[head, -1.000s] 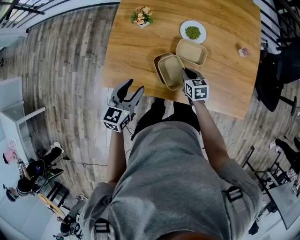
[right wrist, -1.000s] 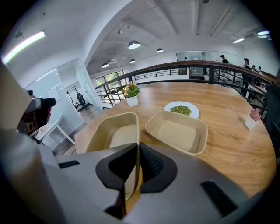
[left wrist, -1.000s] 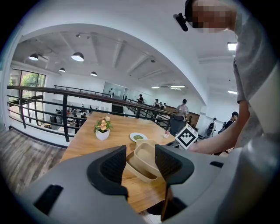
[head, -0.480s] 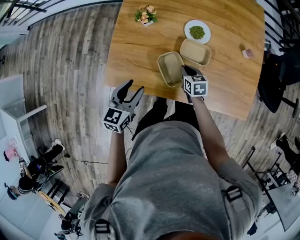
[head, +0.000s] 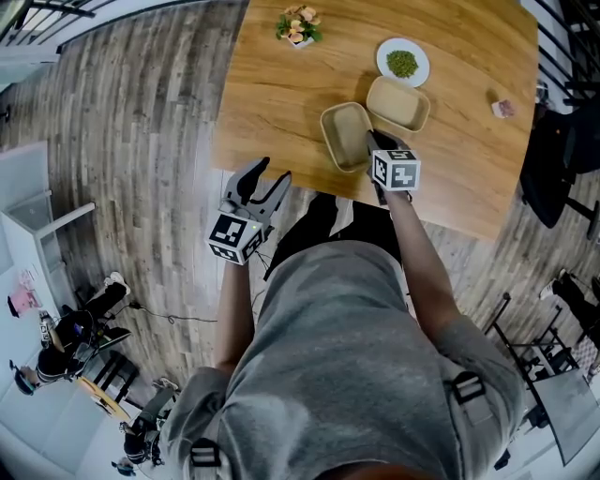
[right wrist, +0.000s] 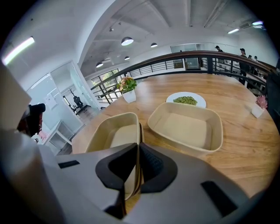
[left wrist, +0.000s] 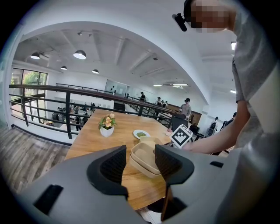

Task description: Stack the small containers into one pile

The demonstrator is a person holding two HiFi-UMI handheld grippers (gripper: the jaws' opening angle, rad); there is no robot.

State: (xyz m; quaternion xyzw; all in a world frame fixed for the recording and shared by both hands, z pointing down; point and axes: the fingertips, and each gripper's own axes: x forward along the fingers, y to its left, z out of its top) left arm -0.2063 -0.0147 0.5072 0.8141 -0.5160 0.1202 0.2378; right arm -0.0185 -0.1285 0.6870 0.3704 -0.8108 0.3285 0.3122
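Observation:
Two tan containers sit nested as one stack (head: 343,134) near the table's front edge. My right gripper (head: 373,144) is shut on the near right rim of the top container (right wrist: 114,132), whose thin wall runs between the jaws (right wrist: 139,151). A third, single tan container (head: 398,103) (right wrist: 186,127) lies just beyond and to the right, empty. My left gripper (head: 262,179) hangs off the table's front left edge, open and empty. In the left gripper view the stack (left wrist: 146,162) shows past its jaws (left wrist: 141,151), well apart from them.
A white plate of green food (head: 402,63) (right wrist: 186,99) stands behind the single container. A small flower pot (head: 299,25) (right wrist: 128,90) is at the far middle, a pink item (head: 503,109) at the right. The wooden table (head: 272,94) ends close to my body; railings and floor lie beyond.
The container held by my right gripper has slid from its offset perch and settled squarely into the one beneath. The left gripper has stayed put.

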